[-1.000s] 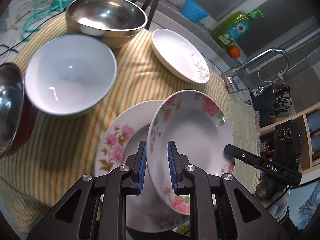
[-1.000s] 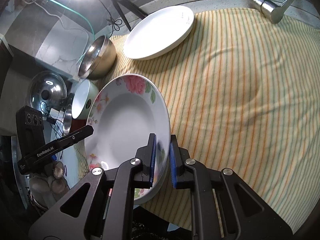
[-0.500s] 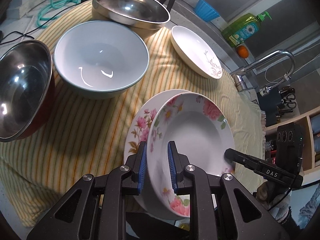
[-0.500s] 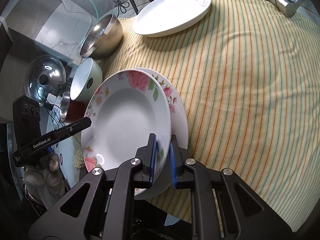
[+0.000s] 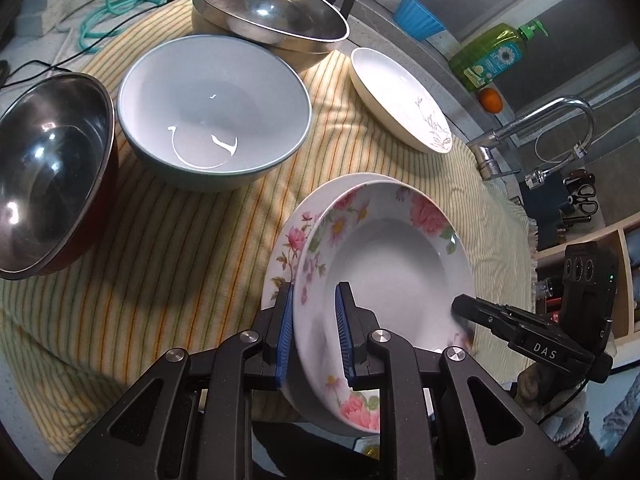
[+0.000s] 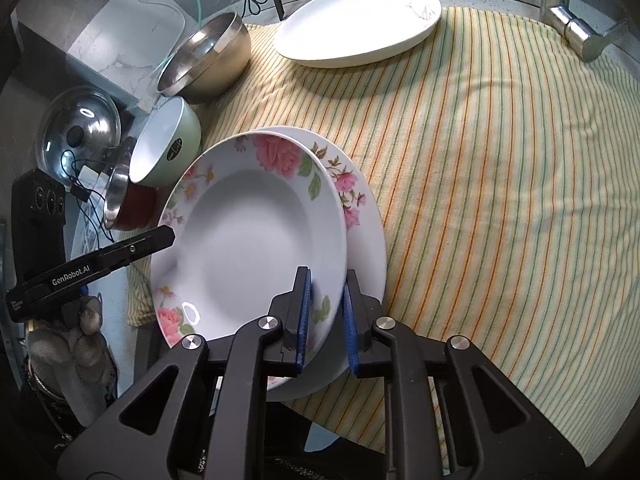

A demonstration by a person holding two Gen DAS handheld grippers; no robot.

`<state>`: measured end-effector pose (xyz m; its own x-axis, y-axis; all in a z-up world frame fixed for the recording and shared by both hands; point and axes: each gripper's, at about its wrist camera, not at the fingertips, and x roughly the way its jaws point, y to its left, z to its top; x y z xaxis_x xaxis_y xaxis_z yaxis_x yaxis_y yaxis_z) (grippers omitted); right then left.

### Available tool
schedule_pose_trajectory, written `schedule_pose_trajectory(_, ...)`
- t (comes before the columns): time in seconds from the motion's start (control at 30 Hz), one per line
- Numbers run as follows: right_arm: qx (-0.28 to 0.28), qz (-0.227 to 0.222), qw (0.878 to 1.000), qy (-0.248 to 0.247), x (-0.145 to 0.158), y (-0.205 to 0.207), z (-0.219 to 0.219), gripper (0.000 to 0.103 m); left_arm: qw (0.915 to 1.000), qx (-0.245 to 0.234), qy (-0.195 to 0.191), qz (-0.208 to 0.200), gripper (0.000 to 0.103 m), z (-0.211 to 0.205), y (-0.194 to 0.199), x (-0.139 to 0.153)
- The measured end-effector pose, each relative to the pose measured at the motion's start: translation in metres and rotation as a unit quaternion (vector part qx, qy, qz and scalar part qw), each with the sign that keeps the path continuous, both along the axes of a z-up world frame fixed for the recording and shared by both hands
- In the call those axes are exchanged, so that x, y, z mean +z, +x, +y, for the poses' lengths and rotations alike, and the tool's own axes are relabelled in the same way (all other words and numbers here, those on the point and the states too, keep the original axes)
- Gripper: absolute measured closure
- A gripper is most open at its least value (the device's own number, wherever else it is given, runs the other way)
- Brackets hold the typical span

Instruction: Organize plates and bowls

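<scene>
A deep floral plate (image 5: 396,264) (image 6: 248,240) sits over a second floral plate (image 5: 288,240) (image 6: 360,216) on the striped cloth. My left gripper (image 5: 314,332) straddles its near rim, jaws a little apart. My right gripper (image 6: 325,316) straddles the opposite rim, jaws also slightly apart. Each gripper shows in the other's view, the right one in the left wrist view (image 5: 520,336) and the left one in the right wrist view (image 6: 92,268). I cannot tell whether the pads still press the rim.
A pale green bowl (image 5: 212,112) (image 6: 166,148), a steel bowl (image 5: 272,16) (image 6: 208,56), a red-sided steel bowl (image 5: 44,184) and a white plate (image 5: 400,96) (image 6: 356,24) stand on the cloth. A tap (image 5: 532,128) and soap bottle (image 5: 492,56) are at the right.
Both grippers have carried the deep floral plate down onto the other floral plate. The jaws of both have widened slightly around its rim.
</scene>
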<state>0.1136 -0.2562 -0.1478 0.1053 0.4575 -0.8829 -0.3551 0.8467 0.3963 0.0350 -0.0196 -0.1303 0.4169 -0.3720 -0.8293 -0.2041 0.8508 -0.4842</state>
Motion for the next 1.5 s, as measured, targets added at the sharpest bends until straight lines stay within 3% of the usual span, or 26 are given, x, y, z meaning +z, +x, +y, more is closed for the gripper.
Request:
schedule_pose_trajectory(0.37, 0.02, -0.035, 0.998, -0.053, 0.006, -0.005, 0.011, 0.084, 0.9997, -0.01, 0.021, 0.004, 0.085, -0.007, 0.003, 0.001)
schedule_pose_trajectory(1.0, 0.017, -0.042, 0.997, -0.055, 0.008, -0.006, 0.009, 0.082, 0.9982, -0.026, 0.053, 0.006, 0.084, -0.016, 0.007, 0.004)
schedule_pose_trajectory(1.3, 0.011, -0.044, 0.998, -0.048, 0.01, -0.004, 0.006, 0.071, 0.998, -0.03, 0.055, 0.01, 0.081, -0.017, 0.01, 0.005)
schedule_pose_trajectory(1.4, 0.006, -0.047, 0.998, -0.042, 0.012, -0.003, 0.002, 0.063, 0.9979, -0.029, 0.057, 0.009, 0.081, -0.017, 0.011, 0.007)
schedule_pose_trajectory(1.5, -0.002, -0.051, 0.998, -0.033, 0.016, 0.0, -0.004, 0.062, 0.9979, -0.028, 0.058, 0.005, 0.081, -0.016, 0.009, 0.012)
